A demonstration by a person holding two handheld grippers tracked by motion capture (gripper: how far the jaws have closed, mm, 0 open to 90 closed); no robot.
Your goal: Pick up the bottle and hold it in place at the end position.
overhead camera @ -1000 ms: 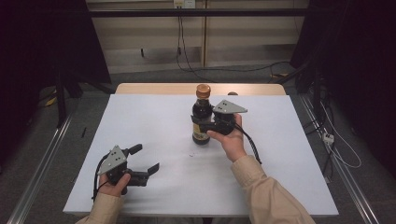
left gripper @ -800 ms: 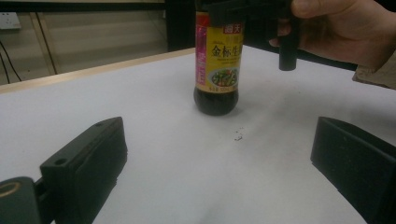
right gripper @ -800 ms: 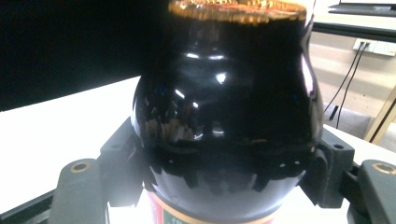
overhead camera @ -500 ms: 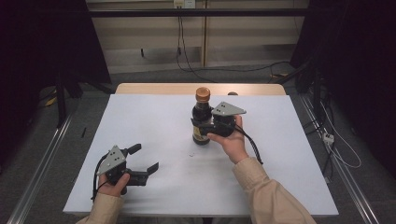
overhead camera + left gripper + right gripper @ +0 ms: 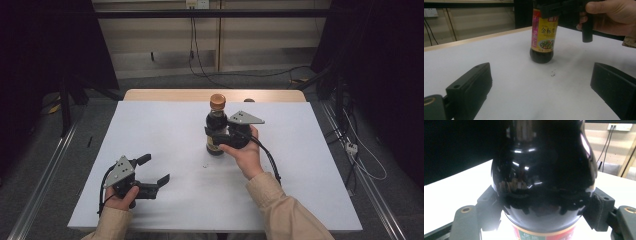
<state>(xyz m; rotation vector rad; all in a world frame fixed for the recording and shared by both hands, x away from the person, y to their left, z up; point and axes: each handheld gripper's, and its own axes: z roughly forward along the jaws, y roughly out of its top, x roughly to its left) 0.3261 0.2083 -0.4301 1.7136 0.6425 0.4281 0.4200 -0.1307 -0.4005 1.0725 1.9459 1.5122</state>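
Bottle (image 5: 216,131) of dark sauce, prob. soy, stands upright on white table (image 5: 165,125), just past centre. Right gripper (image 5: 220,136) at its 3 o'clock, jaws just eased wider but pads seem to touch glass. Left gripper (image 5: 155,169) at 7 o'clock, spread, nothing between.

My high camera sits above the near edge of the desk (image 5: 165,125) and looks forward and down, taking in the whole top from some way off. My left claw (image 5: 152,174) carries a camera low over the desk, facing across it toward the bottle (image 5: 543,35) at middle range. The camera on my right claw (image 5: 544,220) is pressed right up against that same bottle, looking level at its dark shoulder. All three views share the bottle
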